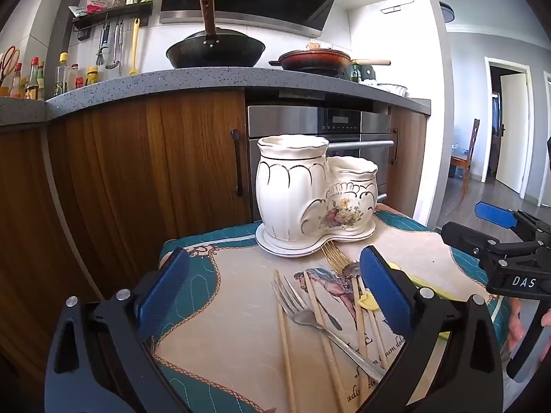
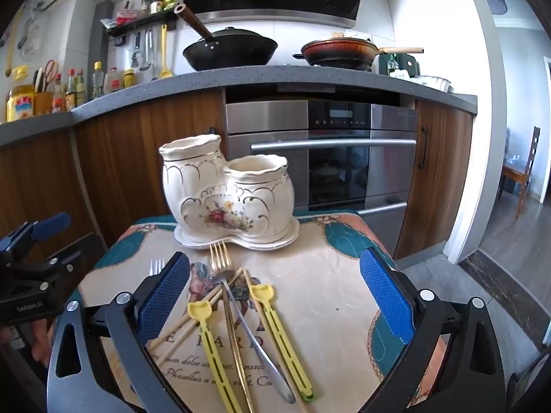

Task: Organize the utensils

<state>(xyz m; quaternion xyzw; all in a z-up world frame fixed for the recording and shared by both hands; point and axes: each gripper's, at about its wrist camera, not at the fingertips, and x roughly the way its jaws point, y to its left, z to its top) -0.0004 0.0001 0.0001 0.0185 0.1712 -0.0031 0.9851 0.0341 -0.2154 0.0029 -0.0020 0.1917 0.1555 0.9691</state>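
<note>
So there's a small table with a printed cloth on it, beige middle with teal corners and some lettering. At the far end a white double-pot ceramic holder sits on its own matching tray. Near side is a loose pile: gold fork, silver fork, a silver spoon, wooden chopsticks and two yellow plastic sticks, all crossing each other.

Bright daylight floods both views from the right of the holder; the wall there is washed out to near white; soft glare sits on the oven steel behind it; shadows on the cloth are faint; focus is sharp centrally; fisheye bending curves the counter; corners fall black.
</note>
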